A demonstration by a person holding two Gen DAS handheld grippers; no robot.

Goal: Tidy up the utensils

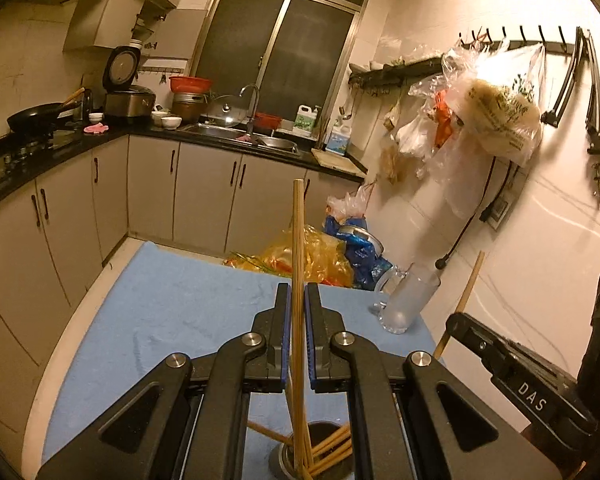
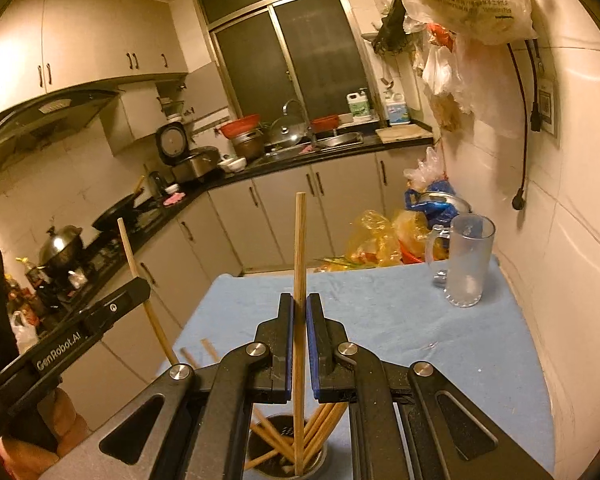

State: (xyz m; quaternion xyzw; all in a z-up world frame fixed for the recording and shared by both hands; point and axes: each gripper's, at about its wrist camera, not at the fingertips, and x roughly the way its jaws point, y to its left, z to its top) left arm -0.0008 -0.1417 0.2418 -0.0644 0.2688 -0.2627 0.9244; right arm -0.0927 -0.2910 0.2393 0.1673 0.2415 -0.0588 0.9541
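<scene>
- Left tongs [image 1: 298,296] are pinched together on one upright wooden chopstick [image 1: 298,240], which stands tall past their blue-lined tips.
- Right tongs [image 2: 299,306] are likewise clamped on a second wooden chopstick [image 2: 300,248], held upright with its top well above the tips.
- Below and behind each pair of tips sits a dark metal holder [image 2: 288,460] on the blue cloth [image 2: 380,320], with more chopsticks [image 2: 320,424] leaning in it at loose angles; both held sticks run down toward its mouth.
- Ahead and to the right of both tongs, a frosted glass mug [image 2: 466,264] stands upright near the far right corner of the cloth, close to the tiled wall [image 2: 572,240].
- Beyond the cloth's far edge lie yellow and blue plastic bags [image 1: 328,252] on the floor, before the counter cabinets [image 1: 204,196].
- Each wrist view catches the other tongs at its side edge.
</scene>
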